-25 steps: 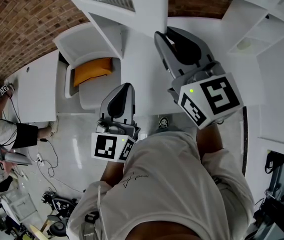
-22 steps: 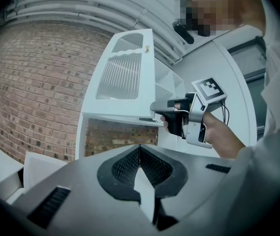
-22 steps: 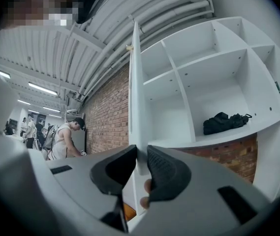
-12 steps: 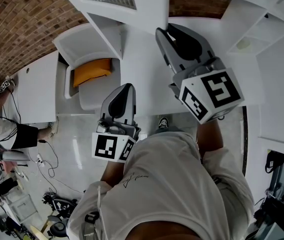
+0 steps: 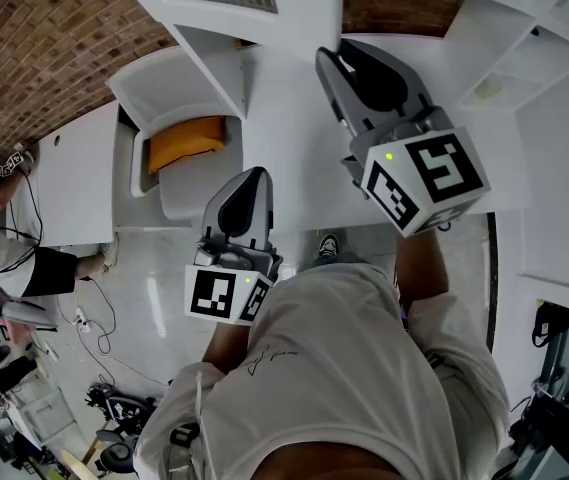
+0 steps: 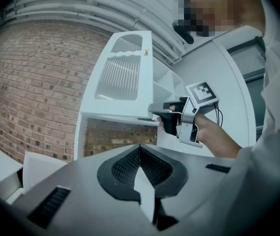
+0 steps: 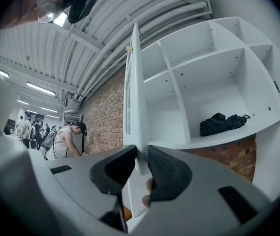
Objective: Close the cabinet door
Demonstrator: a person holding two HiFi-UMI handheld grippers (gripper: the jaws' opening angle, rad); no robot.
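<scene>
Right claw [image 5: 330, 60], slightly farther right, on cabinet door [image 7: 131, 82] edge.

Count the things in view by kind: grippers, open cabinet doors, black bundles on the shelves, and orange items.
2 grippers: left gripper, right gripper
1 cabinet door, open
1 black bundle
1 orange item
Total: 5
</scene>
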